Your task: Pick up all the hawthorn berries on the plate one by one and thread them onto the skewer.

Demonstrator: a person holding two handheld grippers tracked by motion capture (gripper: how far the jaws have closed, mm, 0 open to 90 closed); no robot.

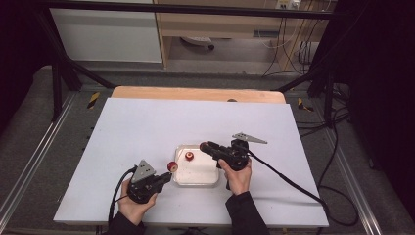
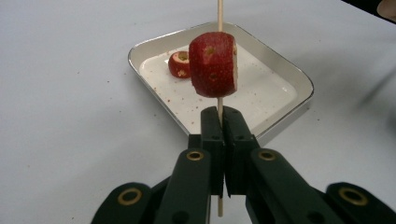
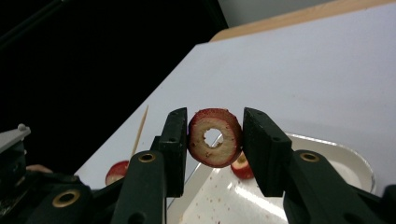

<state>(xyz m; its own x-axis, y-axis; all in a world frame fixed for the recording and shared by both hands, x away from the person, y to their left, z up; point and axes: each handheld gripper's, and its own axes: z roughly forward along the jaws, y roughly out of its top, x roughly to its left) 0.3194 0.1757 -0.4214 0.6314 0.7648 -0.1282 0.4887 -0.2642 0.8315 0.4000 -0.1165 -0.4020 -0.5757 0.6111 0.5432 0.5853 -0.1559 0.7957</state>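
So the red ring-shaped fruit slice with the pale cored-out middle (image 3: 215,137) is sitting right between the jaws of your right gripper (image 3: 214,140). You've got both pads pressed on its red rim, jaws only partway closed because the slice fills the gap, and the hole faces the right gripper view's camera. In the high view that gripper (image 1: 204,146) hangs over the far right part of the shallow white square metal tray (image 1: 211,182), lifted clear of it.

Your left gripper (image 2: 219,112) is clamped all the way down on a thin wooden skewer (image 2: 219,14). The stick runs straight up between the jaws, and a chunky red fruit piece with pale flecks (image 2: 213,64) is already threaded on it, just above the jaw tips and apart from them. From the high view that gripper (image 1: 166,177) is just off the tray's left edge, with the skewered piece (image 1: 172,166) beside the rim.

One more small red cored fruit piece (image 2: 180,64) lies in the tray near its far left corner, well apart from both grippers, with red crumbs around it.

The tray itself sits on the white table (image 1: 147,127), a bit nearer your edge than the far one and roughly midway between left and right.
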